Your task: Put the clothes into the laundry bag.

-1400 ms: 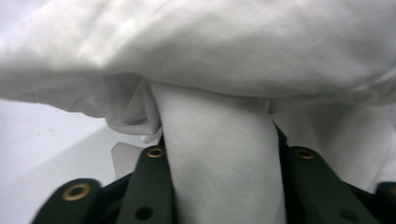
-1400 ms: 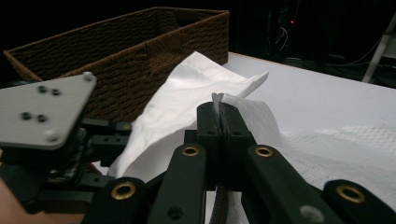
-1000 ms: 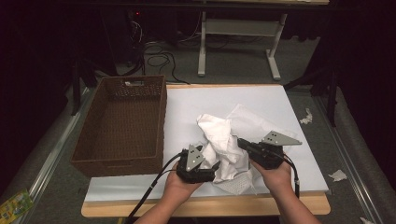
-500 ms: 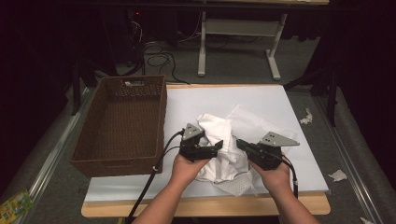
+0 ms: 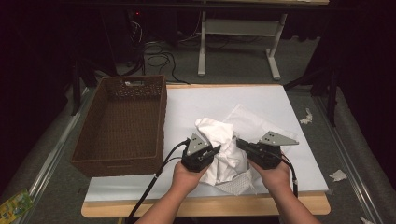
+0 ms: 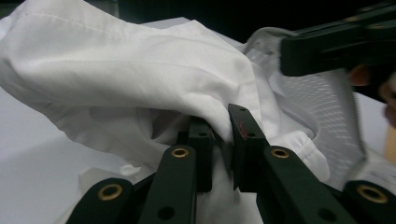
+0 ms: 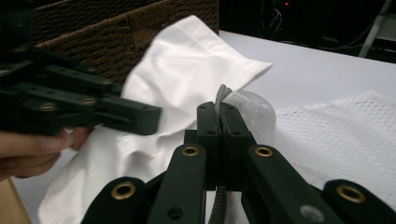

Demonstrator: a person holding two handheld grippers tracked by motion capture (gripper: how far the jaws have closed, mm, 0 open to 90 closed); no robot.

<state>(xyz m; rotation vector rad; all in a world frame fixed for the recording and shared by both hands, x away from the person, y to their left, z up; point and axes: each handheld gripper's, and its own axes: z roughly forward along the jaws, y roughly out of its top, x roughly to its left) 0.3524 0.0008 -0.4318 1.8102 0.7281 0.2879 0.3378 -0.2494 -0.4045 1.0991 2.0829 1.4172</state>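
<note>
The white garment (image 5: pixel 223 151) hides the left gripper (image 5: pixel 211 154)'s tips in the high view. The left gripper view cuts the cloth off at its top and left edges. The mesh bag (image 7: pixel 336 135) runs off the right edge of the right gripper view.

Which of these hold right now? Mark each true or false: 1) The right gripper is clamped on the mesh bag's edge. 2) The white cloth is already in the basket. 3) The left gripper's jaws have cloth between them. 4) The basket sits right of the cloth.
1) True: the right gripper is shut on the rim of the mesh bag.
2) False: the white cloth lies on the table, beside the basket.
3) True: the left gripper has just closed on a cloth fold.
4) False: in the high view the basket stands left of the cloth.
</note>
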